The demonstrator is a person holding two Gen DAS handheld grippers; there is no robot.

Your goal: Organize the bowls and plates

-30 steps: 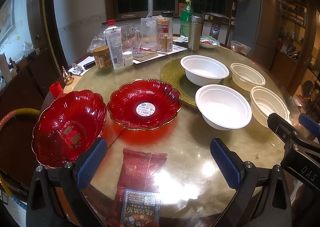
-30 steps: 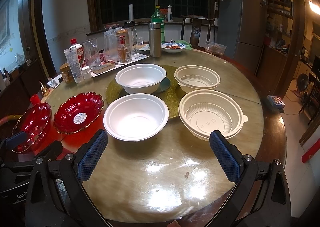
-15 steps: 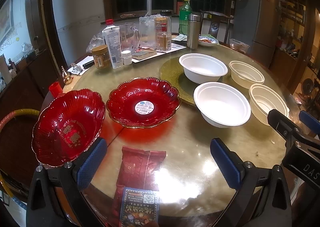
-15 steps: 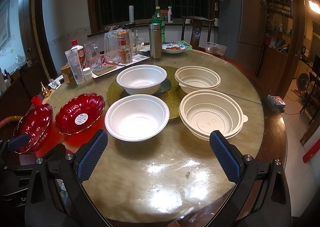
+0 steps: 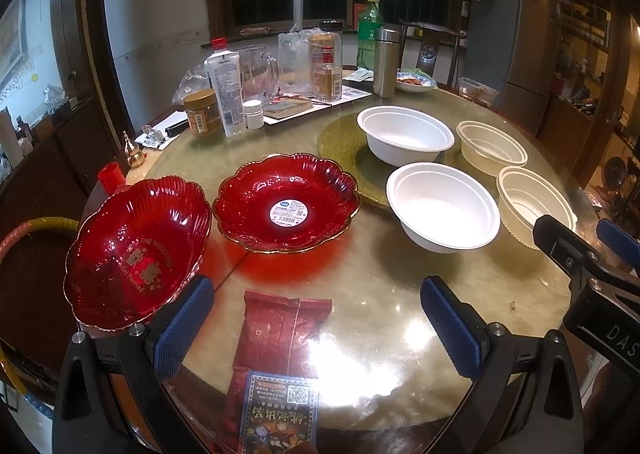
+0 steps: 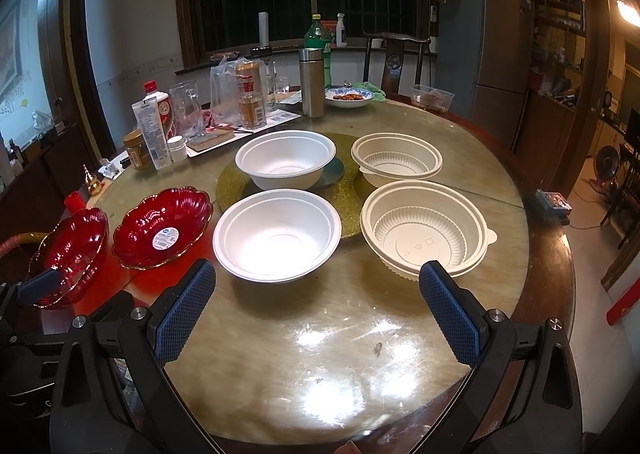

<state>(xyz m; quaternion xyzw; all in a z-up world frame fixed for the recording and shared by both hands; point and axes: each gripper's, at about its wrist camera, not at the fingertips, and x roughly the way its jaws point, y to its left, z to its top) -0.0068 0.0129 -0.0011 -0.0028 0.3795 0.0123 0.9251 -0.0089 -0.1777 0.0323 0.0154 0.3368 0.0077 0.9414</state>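
Red plates [image 5: 286, 203] and white bowls [image 6: 277, 235] lie unstacked on the table [image 6: 340, 334], unmoved; both grippers, left [image 5: 316, 328] and right [image 6: 316, 310], have barely shifted, fingers spread, empty; sorting not begun

Both cameras look forward from low at the near edge of the round table [image 5: 400, 294]. The left view faces the red plates [image 5: 286, 202]; the right view faces the white bowls [image 6: 277, 234]. Both views share all the dishes.
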